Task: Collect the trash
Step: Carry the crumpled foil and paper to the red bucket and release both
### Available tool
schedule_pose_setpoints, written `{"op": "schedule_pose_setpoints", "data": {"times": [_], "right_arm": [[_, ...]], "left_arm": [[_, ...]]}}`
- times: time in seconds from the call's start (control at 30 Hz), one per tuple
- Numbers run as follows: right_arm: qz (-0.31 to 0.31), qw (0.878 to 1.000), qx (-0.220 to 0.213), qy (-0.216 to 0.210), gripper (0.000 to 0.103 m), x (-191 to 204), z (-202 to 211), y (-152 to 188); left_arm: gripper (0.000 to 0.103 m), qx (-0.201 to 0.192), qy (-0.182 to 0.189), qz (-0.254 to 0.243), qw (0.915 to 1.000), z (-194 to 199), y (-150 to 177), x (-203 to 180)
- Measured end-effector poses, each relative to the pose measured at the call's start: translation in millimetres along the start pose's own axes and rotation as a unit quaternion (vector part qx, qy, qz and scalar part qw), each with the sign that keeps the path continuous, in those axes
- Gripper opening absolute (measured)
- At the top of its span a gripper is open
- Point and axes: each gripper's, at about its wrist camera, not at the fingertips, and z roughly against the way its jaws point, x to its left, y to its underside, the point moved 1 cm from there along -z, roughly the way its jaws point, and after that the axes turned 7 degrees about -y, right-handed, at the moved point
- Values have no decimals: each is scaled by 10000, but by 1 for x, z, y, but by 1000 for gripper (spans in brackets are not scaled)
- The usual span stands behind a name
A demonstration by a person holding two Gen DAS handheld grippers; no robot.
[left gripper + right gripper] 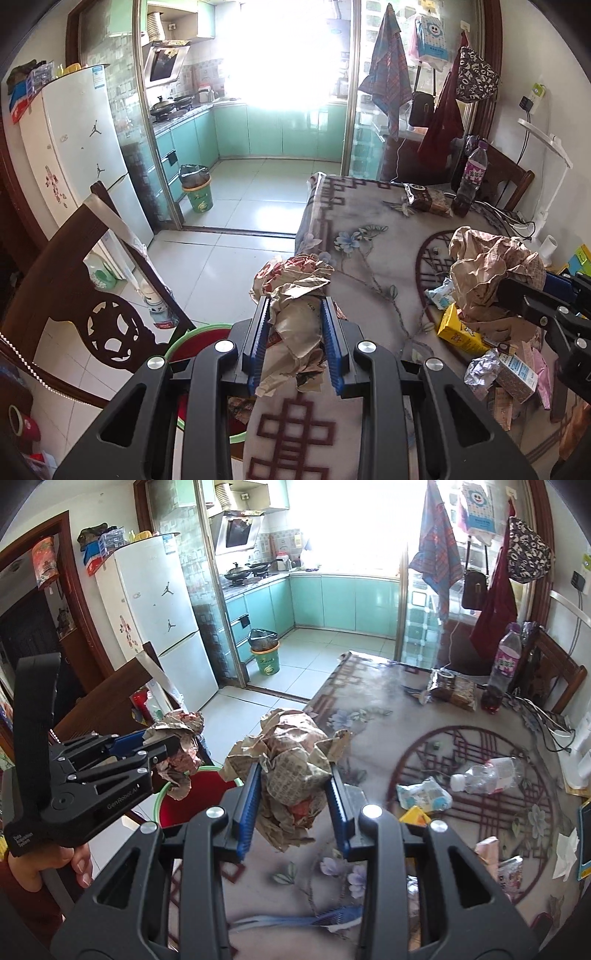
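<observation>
My left gripper (293, 314) is shut on a crumpled wad of red-printed paper (295, 280), held over the table's left edge. In the right wrist view the same left gripper (166, 749) hangs above a bin with a green rim (162, 794) and red inside. Between the blue pads of my right gripper (295, 779), which is shut on it, sits a bigger crumpled ball of newspaper (291, 746), held above the table edge. More trash lies on the patterned tablecloth (388, 731): a crushed clear bottle (484, 773), a tissue pack (424, 794), a yellow carton (460, 330) and foil (480, 371).
A dark wooden chair (74, 280) stands left of the table beside the bin. At the table's far end are a purple-labelled bottle (506, 661) and a snack bag (452, 688). A white fridge (159, 616) and a second green bin (264, 657) stand by the kitchen doorway.
</observation>
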Motion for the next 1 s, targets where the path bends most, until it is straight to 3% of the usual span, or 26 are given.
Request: {"op": "schedule_pose_setpoints", "data": {"times": [0.43,1.0], "right_arm": [[-55,9981,404,-468,34,55,-79,-15],[7,9931,989,-627,34,97,-149,-18]], "left_arm": [[26,485,-390,285,9977,-54,14,84],[26,963,-505,526,9927,-110,22,139]]}}
